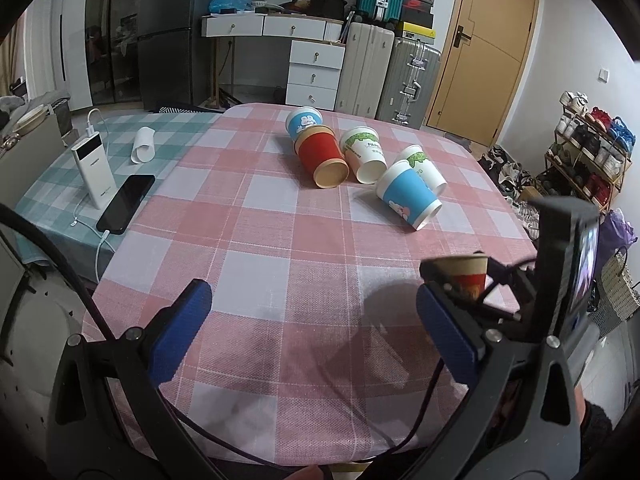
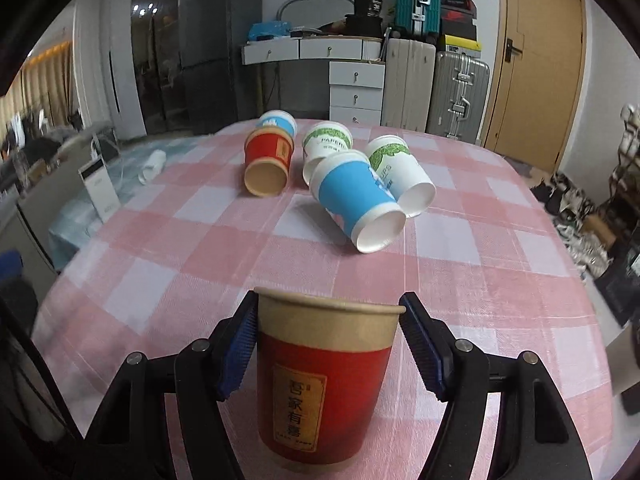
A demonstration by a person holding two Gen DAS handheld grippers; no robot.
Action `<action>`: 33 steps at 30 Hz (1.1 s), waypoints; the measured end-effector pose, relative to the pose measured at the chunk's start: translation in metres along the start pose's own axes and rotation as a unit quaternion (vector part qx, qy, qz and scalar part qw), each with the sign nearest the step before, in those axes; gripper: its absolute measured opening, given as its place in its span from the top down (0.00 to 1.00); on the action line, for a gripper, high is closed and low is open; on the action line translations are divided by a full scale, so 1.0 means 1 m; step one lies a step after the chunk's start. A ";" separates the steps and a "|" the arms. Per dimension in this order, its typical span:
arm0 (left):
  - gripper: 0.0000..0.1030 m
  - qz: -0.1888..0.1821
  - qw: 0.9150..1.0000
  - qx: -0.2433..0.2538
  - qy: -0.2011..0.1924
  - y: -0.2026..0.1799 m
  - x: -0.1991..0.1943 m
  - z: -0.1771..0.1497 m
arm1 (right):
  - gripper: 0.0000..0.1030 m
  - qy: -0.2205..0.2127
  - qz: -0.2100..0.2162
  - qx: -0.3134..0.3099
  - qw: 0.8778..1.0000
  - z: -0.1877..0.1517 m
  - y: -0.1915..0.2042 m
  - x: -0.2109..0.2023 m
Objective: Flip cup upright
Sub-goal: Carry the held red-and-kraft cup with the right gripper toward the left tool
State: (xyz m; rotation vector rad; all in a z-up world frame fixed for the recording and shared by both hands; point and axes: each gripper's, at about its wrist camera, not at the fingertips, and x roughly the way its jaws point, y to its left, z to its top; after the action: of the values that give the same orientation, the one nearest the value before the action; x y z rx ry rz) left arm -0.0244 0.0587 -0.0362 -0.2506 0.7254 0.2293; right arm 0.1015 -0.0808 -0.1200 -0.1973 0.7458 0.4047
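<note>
A red and tan paper cup stands upright on the pink checked tablecloth, between the fingers of my right gripper. The left pad touches the cup; the right pad stands slightly off the rim. The same cup shows in the left wrist view, behind the right gripper. My left gripper is open and empty over the near cloth. Several cups lie on their sides further back: a red one, a blue one, two green-leaf ones and another blue one.
A power bank, a black phone and a white roll lie on the green checked cloth to the left. Suitcases, a drawer unit and a door stand behind the table; a shoe rack is at the right.
</note>
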 end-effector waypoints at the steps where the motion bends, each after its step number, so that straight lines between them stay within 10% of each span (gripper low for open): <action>1: 0.01 0.000 1.000 0.000 0.000 0.000 0.000 0.000 | 0.31 -0.003 -0.001 0.000 1.000 -0.005 0.000 -0.003; 13: 0.01 0.002 1.000 0.001 -0.005 -0.002 -0.005 -0.003 | 0.31 -0.076 0.021 0.013 0.997 -0.005 -0.008 -0.025; 33: 0.01 0.012 1.000 -0.014 -0.007 0.009 -0.007 -0.004 | 0.32 -0.039 0.001 0.019 0.999 0.006 -0.001 0.013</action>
State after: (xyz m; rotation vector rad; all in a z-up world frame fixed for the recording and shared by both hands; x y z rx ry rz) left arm -0.0351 0.0654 -0.0357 -0.2664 0.7127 0.2635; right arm 0.1144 -0.0765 -0.1241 -0.1436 0.6776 0.3973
